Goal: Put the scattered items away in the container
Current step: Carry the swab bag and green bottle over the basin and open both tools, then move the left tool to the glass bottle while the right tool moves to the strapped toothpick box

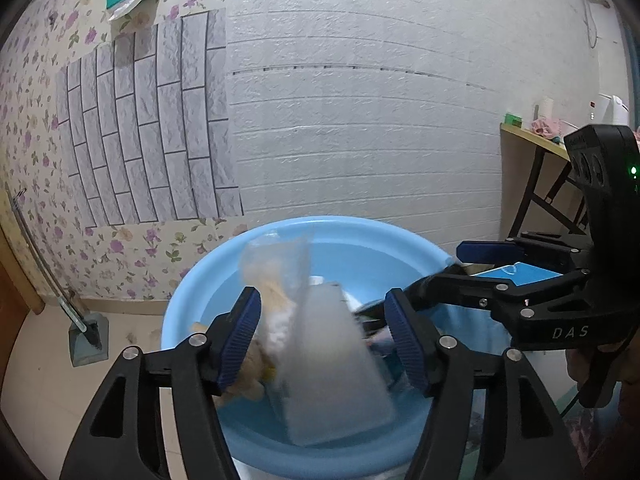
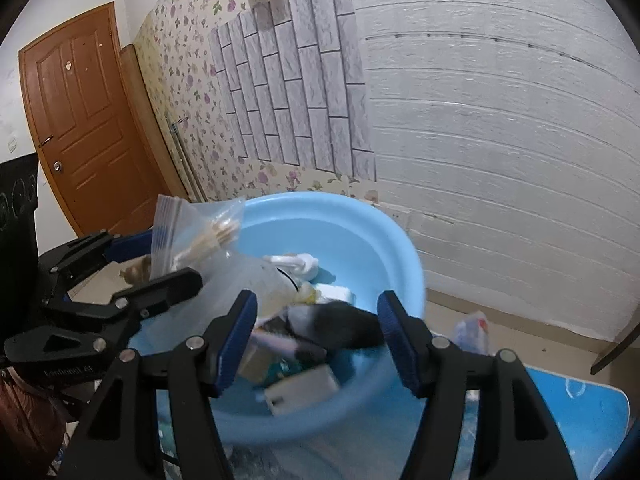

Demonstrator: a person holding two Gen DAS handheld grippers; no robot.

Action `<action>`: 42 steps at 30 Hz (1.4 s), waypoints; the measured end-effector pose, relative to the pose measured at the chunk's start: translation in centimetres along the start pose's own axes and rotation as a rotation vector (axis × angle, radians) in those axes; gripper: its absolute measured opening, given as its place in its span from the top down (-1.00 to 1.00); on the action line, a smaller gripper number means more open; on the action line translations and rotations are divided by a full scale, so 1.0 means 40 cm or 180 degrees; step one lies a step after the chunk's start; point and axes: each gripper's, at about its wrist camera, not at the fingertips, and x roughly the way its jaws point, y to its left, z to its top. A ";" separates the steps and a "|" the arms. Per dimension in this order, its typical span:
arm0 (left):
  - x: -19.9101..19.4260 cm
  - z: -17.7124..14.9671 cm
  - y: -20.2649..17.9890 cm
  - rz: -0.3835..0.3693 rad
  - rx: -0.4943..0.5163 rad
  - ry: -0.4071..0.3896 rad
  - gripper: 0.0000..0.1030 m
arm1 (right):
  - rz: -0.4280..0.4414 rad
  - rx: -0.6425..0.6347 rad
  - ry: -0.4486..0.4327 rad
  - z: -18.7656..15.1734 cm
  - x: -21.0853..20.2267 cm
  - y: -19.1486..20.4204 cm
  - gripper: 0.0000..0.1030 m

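— How wide is the left hand-held gripper point(image 1: 324, 340)?
— Spread, ribbed blue pads apart; a clear zip bag point(image 1: 320, 340) of cotton swabs sits blurred between them, contact unclear.
— The right hand-held gripper point(image 2: 316, 336)?
— Spread too, holding nothing, above the round, smooth blue plastic basin point(image 2: 400, 248) with small items inside.

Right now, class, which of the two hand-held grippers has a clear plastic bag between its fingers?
The left hand-held gripper: the clear bag of cotton swabs sits between its fingers over the blue basin. The right hand-held gripper hangs open, empty.
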 end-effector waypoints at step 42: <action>-0.034 -0.026 -0.383 -0.0705 0.0466 0.0104 -0.74 | -0.0544 0.0060 0.0792 -0.252 -0.055 -0.255 -0.73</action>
